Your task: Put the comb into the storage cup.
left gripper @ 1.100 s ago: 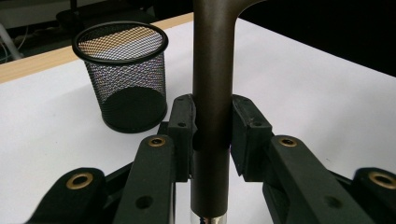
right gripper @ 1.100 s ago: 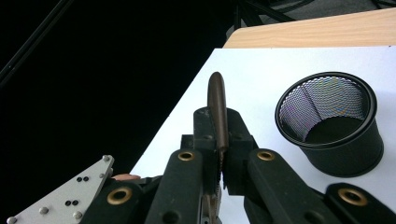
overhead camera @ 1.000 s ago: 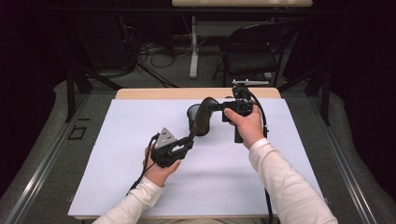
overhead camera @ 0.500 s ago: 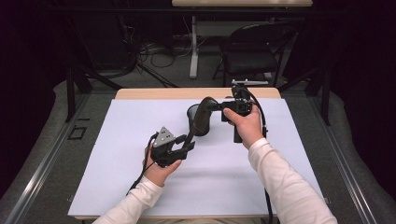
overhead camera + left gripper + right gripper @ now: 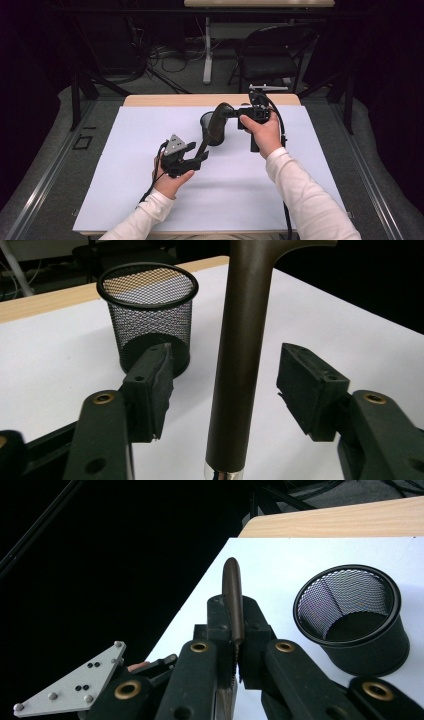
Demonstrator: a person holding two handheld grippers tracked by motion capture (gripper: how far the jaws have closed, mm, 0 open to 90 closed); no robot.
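Now the long brown spatula [image 5: 212,131] is the whole story: the right tongs [image 5: 241,113] are clamped on its blade end, pinching it tight between the pads, as the right gripper view shows with the dark blade [image 5: 233,600] rising edge-on out of the closed jaws. Its handle [image 5: 242,350] slants down and toward the person, running between the left tongs [image 5: 202,157], whose jaws have just been opening; in the left gripper view both pads [image 5: 152,385] stand clear of the handle, a gap on either side. So the tool hangs from the right hand alone, long axis tilted from upper right to lower left over the white tabletop [image 5: 125,145]. The black mesh cup [image 5: 211,128] stands upright just behind the handle, nearer the right tongs; I'd judge the coming move is swinging that handle end up and over the cup's rim
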